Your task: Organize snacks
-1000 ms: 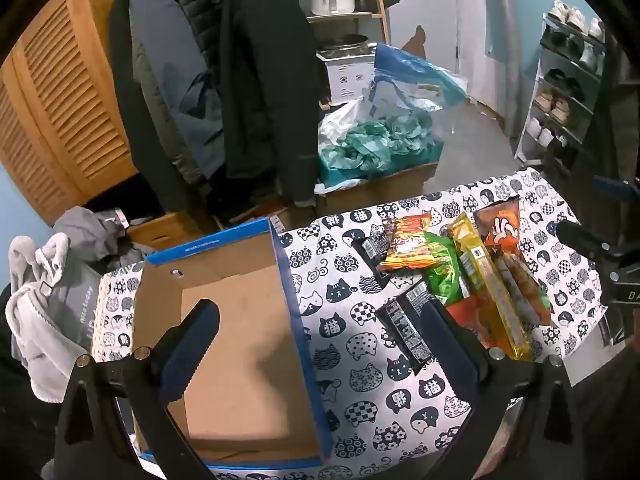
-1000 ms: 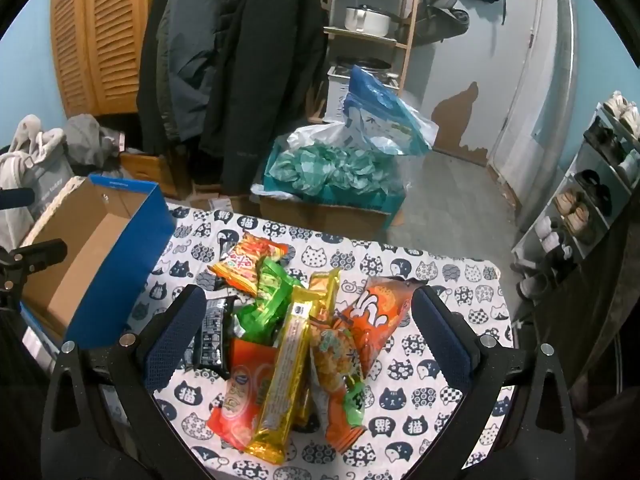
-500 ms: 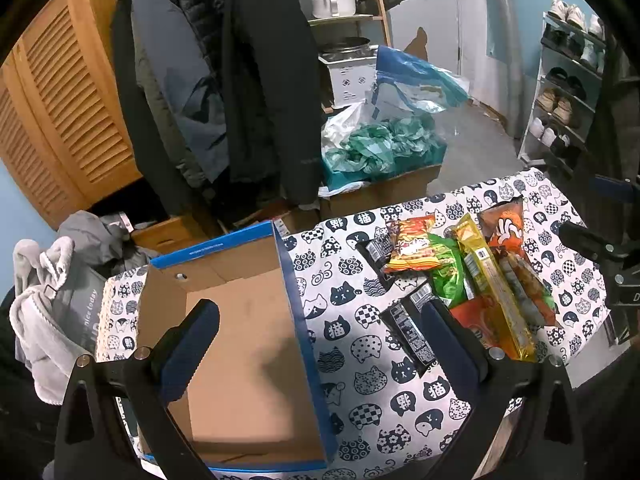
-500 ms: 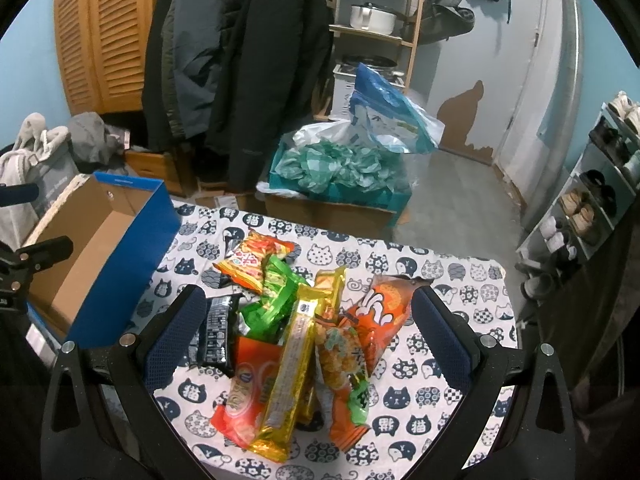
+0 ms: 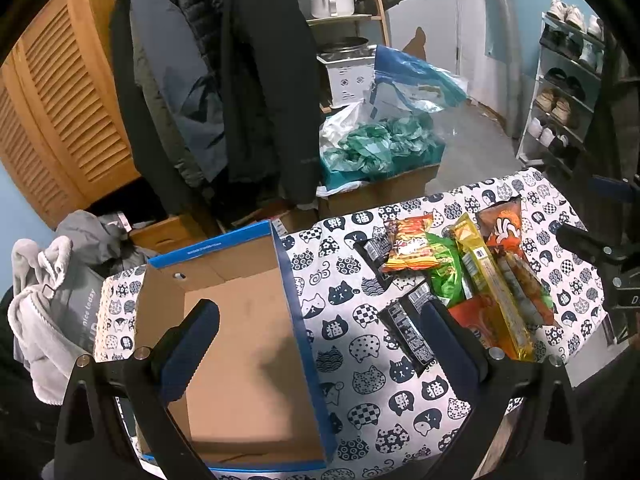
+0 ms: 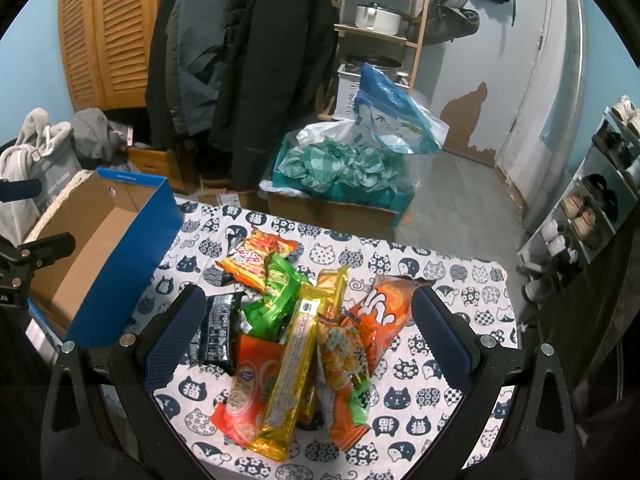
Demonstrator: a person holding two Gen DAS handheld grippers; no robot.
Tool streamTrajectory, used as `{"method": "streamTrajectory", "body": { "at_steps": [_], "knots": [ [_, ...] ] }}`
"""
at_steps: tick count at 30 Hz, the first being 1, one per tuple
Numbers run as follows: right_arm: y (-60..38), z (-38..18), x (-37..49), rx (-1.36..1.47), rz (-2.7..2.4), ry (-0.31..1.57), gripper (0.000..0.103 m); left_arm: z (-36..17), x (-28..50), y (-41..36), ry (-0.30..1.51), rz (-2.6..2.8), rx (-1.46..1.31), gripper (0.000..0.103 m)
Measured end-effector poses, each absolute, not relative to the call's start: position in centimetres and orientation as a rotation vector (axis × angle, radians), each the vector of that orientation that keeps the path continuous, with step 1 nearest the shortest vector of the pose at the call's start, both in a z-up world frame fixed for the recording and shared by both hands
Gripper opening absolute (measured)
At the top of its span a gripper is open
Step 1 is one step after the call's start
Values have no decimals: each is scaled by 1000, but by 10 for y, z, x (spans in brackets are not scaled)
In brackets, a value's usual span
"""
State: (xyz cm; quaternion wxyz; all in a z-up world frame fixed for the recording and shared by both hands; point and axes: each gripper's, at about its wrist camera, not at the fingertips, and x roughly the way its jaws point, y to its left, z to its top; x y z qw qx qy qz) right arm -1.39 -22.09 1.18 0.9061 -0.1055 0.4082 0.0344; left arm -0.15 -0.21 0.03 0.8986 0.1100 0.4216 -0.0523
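Observation:
A pile of snack packs lies on a cat-print tablecloth point(image 6: 448, 280): a long yellow bar point(image 6: 296, 348), an orange bag point(image 6: 384, 316), a green pack point(image 6: 276, 292), a red-orange packet point(image 6: 256, 256) and a black bar point(image 6: 218, 332). An empty blue cardboard box point(image 5: 240, 320) stands at the table's left. My left gripper point(image 5: 316, 312) hangs open above the box's right wall. Over the pile, my right gripper point(image 6: 304, 308) is open with nothing held. The pile also shows in the left wrist view, with the yellow bar point(image 5: 488, 280) on top.
Beyond the table's far edge sits a cardboard box with teal bags point(image 6: 344, 168) and a blue plastic bag. Coats point(image 6: 260, 60) hang behind. A shoe rack point(image 6: 592, 204) stands at the right, a grey bag point(image 5: 48, 308) at the left.
Both grippers have drawn slightly back and up, so the table and box sit a little lower in view. Nothing was picked up or moved.

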Motion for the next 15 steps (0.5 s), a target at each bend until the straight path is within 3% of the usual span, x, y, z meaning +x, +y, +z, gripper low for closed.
{"method": "streamTrajectory", "body": {
  "at_steps": [15],
  "knots": [
    [-220, 11, -14, -217, 72, 844, 100, -1, -2, -3, 872, -110, 229, 102]
  ]
}}
